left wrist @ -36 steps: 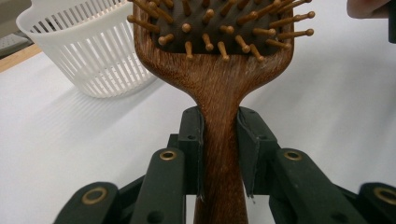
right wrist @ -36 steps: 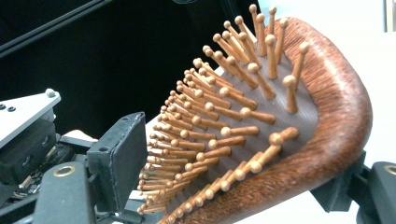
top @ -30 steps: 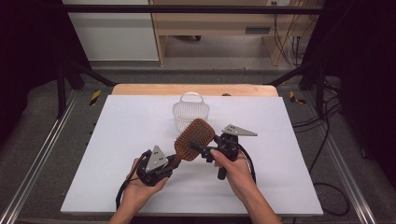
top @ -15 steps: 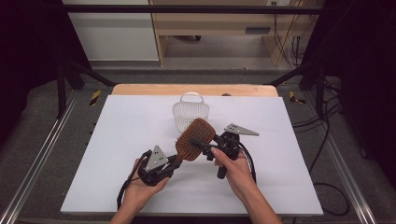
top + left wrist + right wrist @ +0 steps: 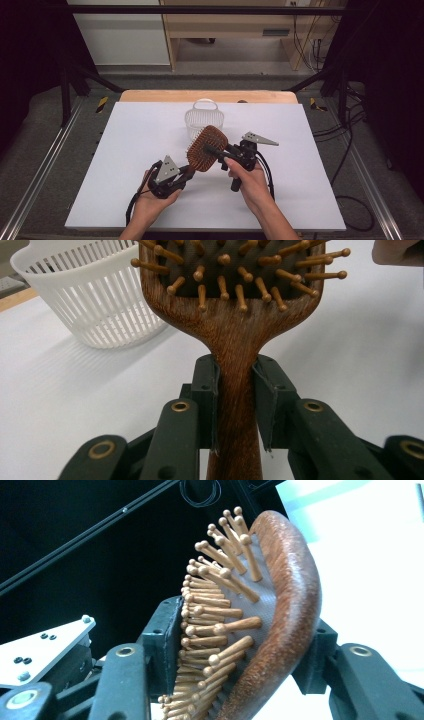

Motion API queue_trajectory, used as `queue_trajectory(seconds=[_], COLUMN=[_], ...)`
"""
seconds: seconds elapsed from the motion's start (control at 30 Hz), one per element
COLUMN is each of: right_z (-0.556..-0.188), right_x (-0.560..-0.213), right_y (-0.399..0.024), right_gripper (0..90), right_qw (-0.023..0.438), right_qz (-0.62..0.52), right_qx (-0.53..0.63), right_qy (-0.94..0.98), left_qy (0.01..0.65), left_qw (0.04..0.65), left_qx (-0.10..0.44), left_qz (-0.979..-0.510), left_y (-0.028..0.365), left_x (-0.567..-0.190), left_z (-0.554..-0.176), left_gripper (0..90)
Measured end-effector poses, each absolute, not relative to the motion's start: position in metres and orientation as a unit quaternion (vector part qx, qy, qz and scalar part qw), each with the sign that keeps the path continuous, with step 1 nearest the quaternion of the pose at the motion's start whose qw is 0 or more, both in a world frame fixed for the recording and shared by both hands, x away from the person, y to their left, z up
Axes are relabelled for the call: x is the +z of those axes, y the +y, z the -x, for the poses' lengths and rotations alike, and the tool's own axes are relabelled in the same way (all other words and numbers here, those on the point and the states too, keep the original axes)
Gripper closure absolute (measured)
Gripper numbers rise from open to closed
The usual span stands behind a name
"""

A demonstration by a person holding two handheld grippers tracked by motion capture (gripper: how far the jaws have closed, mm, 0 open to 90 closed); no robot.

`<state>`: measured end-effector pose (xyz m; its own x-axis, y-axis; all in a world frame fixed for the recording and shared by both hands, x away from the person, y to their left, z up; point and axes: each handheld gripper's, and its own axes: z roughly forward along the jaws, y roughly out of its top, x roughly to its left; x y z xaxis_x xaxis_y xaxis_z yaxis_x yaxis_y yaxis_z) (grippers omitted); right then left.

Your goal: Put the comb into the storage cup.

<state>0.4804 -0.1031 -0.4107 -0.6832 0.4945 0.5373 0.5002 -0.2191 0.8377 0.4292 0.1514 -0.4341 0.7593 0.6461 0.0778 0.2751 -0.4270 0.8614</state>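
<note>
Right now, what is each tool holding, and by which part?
Both hold the wooden hairbrush. The left tool clamps its handle; the right tool, whose jaws have just been closing, grips the head, one pad on the bristles, one on the back.

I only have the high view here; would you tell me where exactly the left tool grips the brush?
Observer: The left tool is shut on the brush handle, just below the head.
Operator: And the right tool?
Observer: The right tool has just been closing across the head, one pad at the bristle tips, the other behind the wooden back.
Operator: Which way do the bristles face?
Observer: In the left gripper view they face the camera, with the basket beyond.
</note>
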Motion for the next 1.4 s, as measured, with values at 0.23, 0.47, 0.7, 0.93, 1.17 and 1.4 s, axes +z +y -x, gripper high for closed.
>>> queue_trajectory(seconds=[0.23, 0.47, 0.7, 0.93, 1.17, 1.4], right_z=[-0.479, -0.477, -0.475, -0.475, -0.484, -0.49], right_x=[-0.408, -0.401, -0.396, -0.383, -0.373, -0.368], right_y=[-0.101, -0.096, -0.093, -0.091, -0.106, -0.14], right_gripper=[53.1, 56.1, 57.6, 57.8, 57.3, 56.9], right_qw=[0.006, -0.007, -0.012, -0.03, -0.063, -0.094], right_qz=[0.399, 0.391, 0.396, 0.389, 0.41, 0.439], right_qx=[-0.676, -0.675, -0.672, -0.673, -0.668, -0.666], right_qy=[-0.619, -0.626, -0.626, -0.628, -0.618, -0.596], left_qy=[0.285, 0.291, 0.303, 0.325, 0.329, 0.378], left_qw=[0.462, 0.472, 0.484, 0.505, 0.507, 0.499], left_qx=[0.202, 0.196, 0.183, 0.187, 0.229, 0.276], left_qz=[-0.815, -0.809, -0.8, -0.778, -0.763, -0.729], left_y=[0.152, 0.154, 0.155, 0.16, 0.171, 0.215], left_x=[-0.434, -0.434, -0.435, -0.433, -0.43, -0.422], left_z=[-0.43, -0.431, -0.433, -0.433, -0.427, -0.426], left_gripper=[73.0, 72.9, 72.1, 66.8, 38.3, 14.6])
